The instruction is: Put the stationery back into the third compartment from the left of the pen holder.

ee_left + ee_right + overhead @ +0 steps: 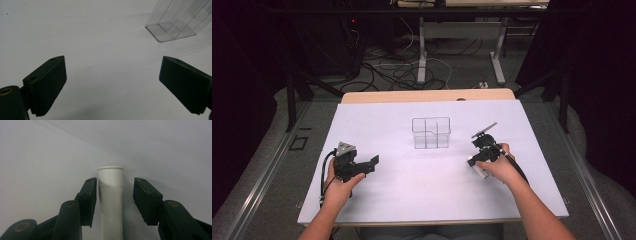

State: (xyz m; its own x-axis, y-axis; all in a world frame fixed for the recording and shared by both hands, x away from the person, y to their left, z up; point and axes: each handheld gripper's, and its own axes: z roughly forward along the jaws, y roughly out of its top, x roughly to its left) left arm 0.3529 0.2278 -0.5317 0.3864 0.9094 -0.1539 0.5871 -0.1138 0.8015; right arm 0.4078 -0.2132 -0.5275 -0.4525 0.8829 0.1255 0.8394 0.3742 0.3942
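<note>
**You had the right tongs straddling the white tube near the table's right edge, not yet clamped.**

Your right gripper (114,200) stood with its jaws apart around the white tube (110,195), which lay on the white table (412,190): one pad looked touching or nearly so, the other had a gap. Centring before squeezing seemed wise, so the tube would not roll. Your left gripper (112,85) hung wide apart and empty near the left edge. The clear divided box (431,132) stood mid-table toward the far edge, with open room between it and both hands.
</note>
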